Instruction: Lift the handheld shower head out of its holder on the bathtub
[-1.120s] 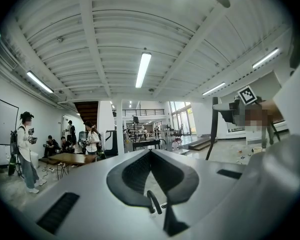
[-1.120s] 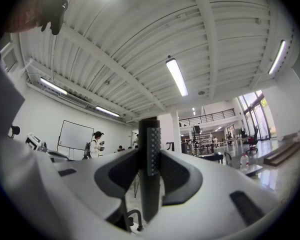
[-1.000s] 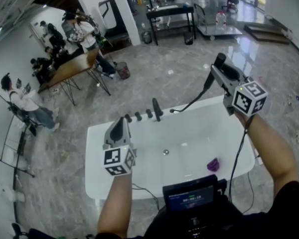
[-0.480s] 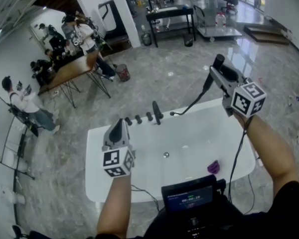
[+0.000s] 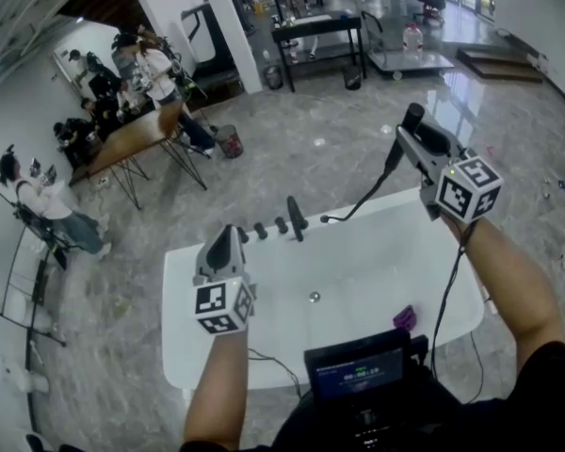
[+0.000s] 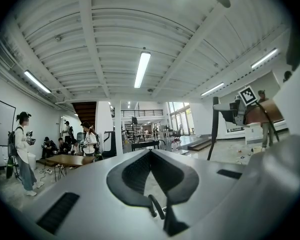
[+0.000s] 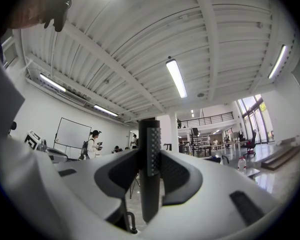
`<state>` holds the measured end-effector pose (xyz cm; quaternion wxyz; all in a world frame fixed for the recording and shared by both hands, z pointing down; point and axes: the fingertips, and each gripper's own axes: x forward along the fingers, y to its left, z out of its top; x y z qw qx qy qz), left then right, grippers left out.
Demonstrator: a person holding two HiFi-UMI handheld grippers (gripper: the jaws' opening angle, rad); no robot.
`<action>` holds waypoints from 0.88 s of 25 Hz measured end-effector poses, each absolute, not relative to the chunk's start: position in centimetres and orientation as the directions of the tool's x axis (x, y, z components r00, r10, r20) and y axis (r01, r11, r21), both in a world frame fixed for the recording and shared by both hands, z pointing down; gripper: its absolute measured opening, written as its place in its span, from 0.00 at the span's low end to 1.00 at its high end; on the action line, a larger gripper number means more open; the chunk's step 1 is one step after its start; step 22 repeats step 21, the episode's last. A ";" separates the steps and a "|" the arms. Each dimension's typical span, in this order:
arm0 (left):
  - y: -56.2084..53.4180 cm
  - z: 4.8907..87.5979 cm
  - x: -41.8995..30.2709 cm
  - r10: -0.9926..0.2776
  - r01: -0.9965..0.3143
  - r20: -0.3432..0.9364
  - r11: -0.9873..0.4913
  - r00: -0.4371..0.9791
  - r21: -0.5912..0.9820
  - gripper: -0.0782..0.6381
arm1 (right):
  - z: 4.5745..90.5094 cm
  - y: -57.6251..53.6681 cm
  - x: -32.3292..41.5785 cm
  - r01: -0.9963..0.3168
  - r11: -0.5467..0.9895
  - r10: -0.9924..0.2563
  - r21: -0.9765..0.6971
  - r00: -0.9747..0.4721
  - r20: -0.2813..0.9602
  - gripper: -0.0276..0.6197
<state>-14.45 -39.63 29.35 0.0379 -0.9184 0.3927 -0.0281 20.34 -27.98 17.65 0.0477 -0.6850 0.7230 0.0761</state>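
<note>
Person stands at near side of a white glossy bathtub (image 5: pixel 184 281), a grey two-jaw claw in each hand. Right gripper (image 5: pixel 416 139) is up in the air over the tub's far right edge, its pads pinching the handle of the slim black handheld shower head (image 5: pixel 412 116). In the right gripper view the handle stands upright btwn the pads, studded spray face towards the camera. The head is clear of the tub rim. A thin black hose (image 5: pixel 367 194) hangs from it down to the far rim, right of a black curved spout (image 5: pixel 295 213) and a row of small black knobs (image 5: pixel 261 226).

Left gripper (image 5: pixel 223 243) hovers over the tub's left part, tips pressed together w/ nothing btwn them.

Small purple object (image 5: pixel 405 316) lies in the basin, near right. People sit and stand round a brown wooden table (image 5: pixel 137 130), far left.
</note>
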 end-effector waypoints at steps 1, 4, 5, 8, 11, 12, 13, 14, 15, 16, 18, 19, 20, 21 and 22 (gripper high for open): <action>-39.7 29.3 -14.4 -0.723 -0.719 0.021 -0.689 0.691 -0.092 0.12 | 17.7 -28.0 20.4 -0.998 0.049 -0.983 0.044 -0.056 -0.173 0.26; -40.0 29.4 -14.5 -0.724 -0.720 0.016 -0.688 0.690 -0.089 0.12 | 17.9 -28.1 20.6 -0.998 0.044 -0.983 0.043 -0.051 -0.174 0.26; -40.2 29.5 -14.5 -0.725 -0.722 0.014 -0.687 0.689 -0.085 0.12 | 18.0 -28.2 20.7 -0.998 0.042 -0.983 0.042 -0.049 -0.175 0.26; -40.7 29.9 -14.8 -0.734 -0.731 0.016 -0.678 0.679 -0.074 0.12 | 18.2 -28.5 21.1 -0.998 0.041 -0.984 0.043 -0.048 -0.174 0.26; -40.7 30.3 -15.1 -0.738 -0.735 0.023 -0.673 0.674 -0.077 0.12 | 18.5 -28.6 21.2 -0.998 0.042 -0.984 0.044 -0.049 -0.172 0.26; -40.7 30.6 -15.2 -0.739 -0.735 0.027 -0.673 0.673 -0.078 0.12 | 18.6 -28.6 21.2 -0.998 0.041 -0.984 0.043 -0.048 -0.172 0.26; -40.7 30.8 -15.2 -0.740 -0.736 0.031 -0.672 0.672 -0.078 0.12 | 18.7 -28.6 21.3 -0.998 0.040 -0.984 0.040 -0.046 -0.173 0.26; -40.7 31.1 -15.3 -0.742 -0.739 0.035 -0.670 0.669 -0.076 0.12 | 18.8 -28.7 21.4 -0.999 0.038 -0.984 0.037 -0.043 -0.175 0.26; -40.8 31.3 -15.4 -0.745 -0.742 0.039 -0.667 0.666 -0.073 0.12 | 18.8 -28.7 21.5 -0.999 0.036 -0.984 0.033 -0.041 -0.176 0.26; -40.9 31.5 -15.5 -0.748 -0.744 0.041 -0.664 0.663 -0.070 0.12 | 18.9 -28.7 21.6 -0.999 0.036 -0.983 0.032 -0.041 -0.177 0.26; -40.9 31.6 -15.5 -0.749 -0.746 0.043 -0.662 0.661 -0.068 0.12 | 18.8 -28.7 21.6 -0.999 0.038 -0.983 0.034 -0.044 -0.178 0.26; -40.8 31.7 -15.5 -0.749 -0.746 0.044 -0.662 0.661 -0.069 0.12 | 18.7 -28.7 21.6 -0.999 0.040 -0.983 0.036 -0.046 -0.179 0.26; -40.7 31.7 -15.5 -0.749 -0.746 0.045 -0.662 0.661 -0.070 0.12 | 18.7 -28.7 21.6 -0.998 0.043 -0.983 0.039 -0.049 -0.179 0.26; -40.7 31.8 -15.5 -0.749 -0.746 0.046 -0.662 0.661 -0.071 0.12 | 18.6 -28.7 21.5 -0.998 0.045 -0.982 0.042 -0.051 -0.179 0.26; -40.7 31.8 -15.5 -0.749 -0.746 0.046 -0.662 0.661 -0.071 0.12 | 18.6 -28.7 21.5 -0.998 0.045 -0.982 0.042 -0.051 -0.179 0.26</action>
